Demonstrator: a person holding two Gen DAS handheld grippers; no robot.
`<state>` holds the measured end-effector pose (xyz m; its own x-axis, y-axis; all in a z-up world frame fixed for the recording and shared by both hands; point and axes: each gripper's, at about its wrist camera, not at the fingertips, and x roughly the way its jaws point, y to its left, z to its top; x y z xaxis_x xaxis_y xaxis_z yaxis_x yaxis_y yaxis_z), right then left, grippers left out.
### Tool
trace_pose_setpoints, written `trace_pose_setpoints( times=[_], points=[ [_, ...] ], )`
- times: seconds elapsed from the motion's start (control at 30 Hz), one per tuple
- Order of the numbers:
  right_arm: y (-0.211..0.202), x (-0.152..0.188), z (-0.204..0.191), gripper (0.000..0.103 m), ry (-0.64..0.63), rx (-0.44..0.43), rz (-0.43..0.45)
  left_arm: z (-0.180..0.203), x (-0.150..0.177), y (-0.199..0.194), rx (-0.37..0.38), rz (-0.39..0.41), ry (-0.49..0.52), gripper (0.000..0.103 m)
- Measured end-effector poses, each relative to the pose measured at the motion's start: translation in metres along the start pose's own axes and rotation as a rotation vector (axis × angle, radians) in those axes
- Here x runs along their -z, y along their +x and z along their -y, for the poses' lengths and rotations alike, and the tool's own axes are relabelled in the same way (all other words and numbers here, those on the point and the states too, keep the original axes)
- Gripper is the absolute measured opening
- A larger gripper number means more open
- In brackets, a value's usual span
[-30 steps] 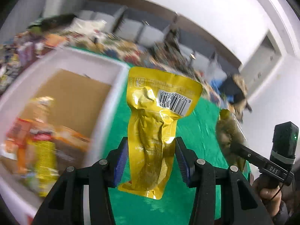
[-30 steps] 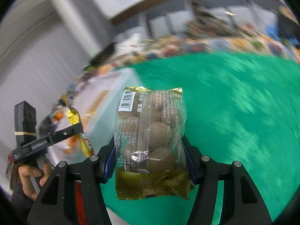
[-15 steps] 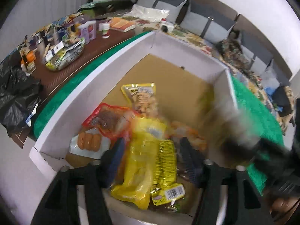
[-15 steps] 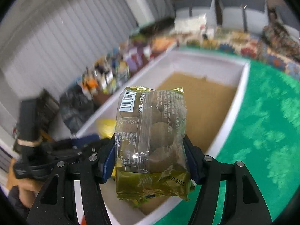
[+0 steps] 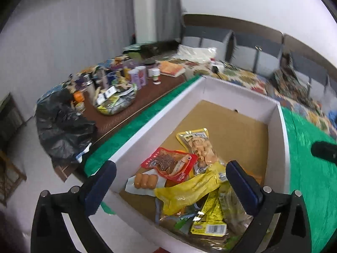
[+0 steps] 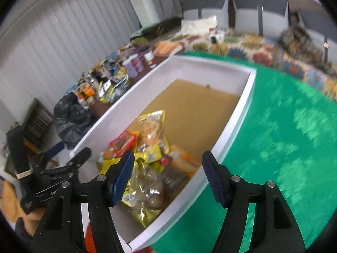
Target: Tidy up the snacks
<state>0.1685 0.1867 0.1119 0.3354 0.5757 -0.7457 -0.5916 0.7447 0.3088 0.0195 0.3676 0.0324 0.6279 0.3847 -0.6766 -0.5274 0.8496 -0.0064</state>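
Note:
A white cardboard box (image 5: 283, 130) with a brown floor sits on the green cloth (image 6: 284, 130). Several snack packs lie at its near end. The yellow pouch (image 5: 189, 191) lies on the pile below my open, empty left gripper (image 5: 170, 181). A red pack (image 5: 170, 164) and a peanut pack (image 5: 198, 145) lie beside it. In the right wrist view the clear pack of brown balls (image 6: 145, 191) lies in the box (image 6: 244, 105) under my open, empty right gripper (image 6: 168, 177). The left gripper shows at the left (image 6: 61, 168).
A brown side table (image 5: 130, 109) left of the box holds bottles, jars, a book and a black bag (image 5: 61, 124). A patterned sofa (image 6: 242, 44) runs behind. The far half of the box floor (image 6: 195, 103) is bare cardboard.
Both grippers swung from the green cloth to over the box, then opened. The yellow pouch and the brown-ball pack dropped onto the snack pile.

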Motion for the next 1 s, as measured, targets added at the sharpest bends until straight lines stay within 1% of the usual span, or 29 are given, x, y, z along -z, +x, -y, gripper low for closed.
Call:
trace_pose_setpoints(
  times=[0.07,0.13,0.17,0.23,0.33,0.43,0.6,0.9,1.0],
  points=[
    [-0.003,-0.003,-0.011,0.071,-0.036,0.035,0.005,-0.005,-0.002,-0.004,-0.035,-0.026,-0.051,0.103],
    [-0.009,0.003,-0.019,0.074,-0.068,0.081,-0.005,-0.008,-0.001,-0.010,-0.080,-0.034,-0.075,0.103],
    [-0.009,0.006,-0.023,0.074,-0.073,0.093,-0.010,-0.009,-0.002,-0.014,-0.131,-0.033,-0.076,0.103],
    [-0.010,0.016,-0.028,0.075,-0.077,0.103,-0.032,-0.009,-0.001,-0.020,-0.187,-0.047,-0.047,0.103],
    [-0.007,0.024,-0.038,0.075,-0.098,0.098,-0.046,-0.009,0.000,-0.025,-0.167,-0.094,-0.006,0.103],
    [-0.016,0.027,-0.046,0.075,-0.105,0.094,-0.035,-0.012,0.001,-0.030,-0.165,-0.117,-0.007,0.103],
    [-0.019,0.025,-0.057,0.075,-0.123,0.109,-0.038,-0.012,0.003,-0.040,-0.177,-0.112,0.020,0.103],
    [-0.021,0.026,-0.069,0.075,-0.141,0.121,-0.045,-0.013,0.002,-0.048,-0.141,-0.095,0.026,0.103],
    [-0.022,0.026,-0.070,0.075,-0.128,0.119,-0.055,-0.013,0.002,-0.050,-0.124,-0.092,0.025,0.103]
  ],
)
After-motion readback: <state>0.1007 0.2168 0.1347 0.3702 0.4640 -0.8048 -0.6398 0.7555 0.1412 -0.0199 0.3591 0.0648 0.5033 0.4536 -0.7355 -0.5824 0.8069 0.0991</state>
